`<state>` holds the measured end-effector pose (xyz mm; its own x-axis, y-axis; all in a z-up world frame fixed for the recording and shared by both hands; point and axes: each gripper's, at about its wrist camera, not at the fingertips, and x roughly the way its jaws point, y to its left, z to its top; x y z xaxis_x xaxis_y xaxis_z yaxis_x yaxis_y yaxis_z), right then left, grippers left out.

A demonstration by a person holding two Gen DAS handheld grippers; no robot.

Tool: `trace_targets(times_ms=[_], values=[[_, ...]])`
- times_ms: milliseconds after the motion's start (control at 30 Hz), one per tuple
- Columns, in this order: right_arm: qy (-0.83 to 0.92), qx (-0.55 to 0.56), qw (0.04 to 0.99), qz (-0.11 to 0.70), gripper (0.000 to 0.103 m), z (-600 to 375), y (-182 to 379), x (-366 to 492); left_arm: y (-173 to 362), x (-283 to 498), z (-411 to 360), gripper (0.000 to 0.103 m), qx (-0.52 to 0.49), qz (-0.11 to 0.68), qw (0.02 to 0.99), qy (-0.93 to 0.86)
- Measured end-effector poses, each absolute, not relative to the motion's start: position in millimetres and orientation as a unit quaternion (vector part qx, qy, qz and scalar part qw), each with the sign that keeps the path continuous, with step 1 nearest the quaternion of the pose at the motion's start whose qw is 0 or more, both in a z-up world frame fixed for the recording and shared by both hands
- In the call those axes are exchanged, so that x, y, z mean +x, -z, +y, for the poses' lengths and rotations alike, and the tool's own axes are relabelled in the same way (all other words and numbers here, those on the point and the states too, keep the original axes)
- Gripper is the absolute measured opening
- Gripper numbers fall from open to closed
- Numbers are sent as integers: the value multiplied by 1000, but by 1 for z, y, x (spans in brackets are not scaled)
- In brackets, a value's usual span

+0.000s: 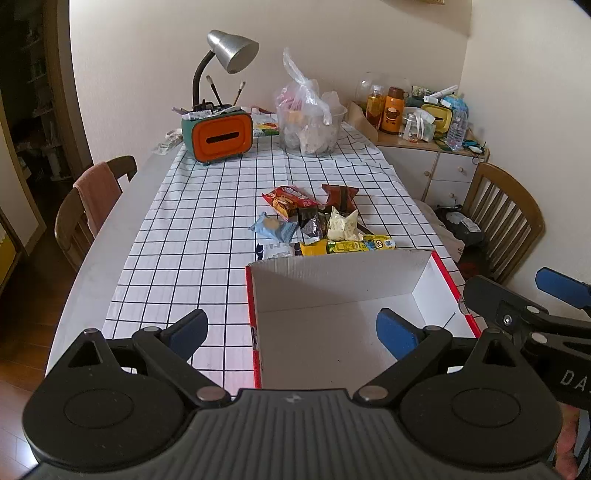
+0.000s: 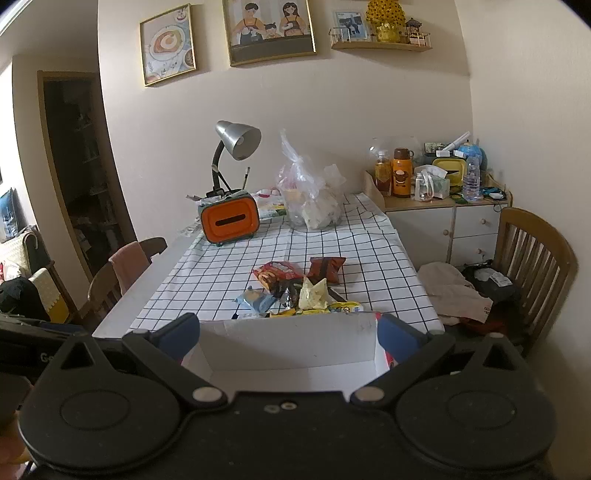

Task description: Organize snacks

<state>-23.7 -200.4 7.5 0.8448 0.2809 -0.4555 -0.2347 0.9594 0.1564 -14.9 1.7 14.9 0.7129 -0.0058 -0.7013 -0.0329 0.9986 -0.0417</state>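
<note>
**Snack pile and open box, both grippers idle**

The snack pile [image 1: 314,225] lies on the checked tablecloth [image 1: 192,236], just beyond the far wall of the open white box [image 1: 332,332] with red outer sides. Print on the wrappers is too small to read. The cloth left of the pile is bare. The left gripper [image 1: 291,328] straddles the box's left edge, jaws wide, holding nothing. The right gripper [image 2: 288,332] hangs over the box, equally wide, unloaded. Only the left view shows lettering "DA" on the right gripper's body; only the right view shows the framed pictures [image 2: 271,31].
</note>
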Motion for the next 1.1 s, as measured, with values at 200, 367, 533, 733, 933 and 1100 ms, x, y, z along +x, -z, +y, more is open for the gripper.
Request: trace_targets(times_ms=[200, 367, 533, 733, 933, 1100], values=[[-134, 48, 960, 242, 103, -200, -8, -24, -13, -16, 2, 98, -29, 378, 925, -6], [-135, 48, 960, 241, 103, -199, -8, -24, -12, -17, 2, 98, -30, 377, 926, -8], [-136, 48, 961, 237, 103, -198, -8, -26, -12, -19, 4, 98, -29, 372, 928, -8], [-135, 47, 962, 235, 103, -195, -10, -27, -13, -21, 6, 98, -32, 371, 928, -7], [-136, 48, 963, 229, 103, -192, -11, -31, -14, -24, 8, 98, -35, 365, 930, -5], [-136, 49, 963, 227, 103, -190, -13, -32, -15, -25, 10, 98, -39, 364, 930, -2]])
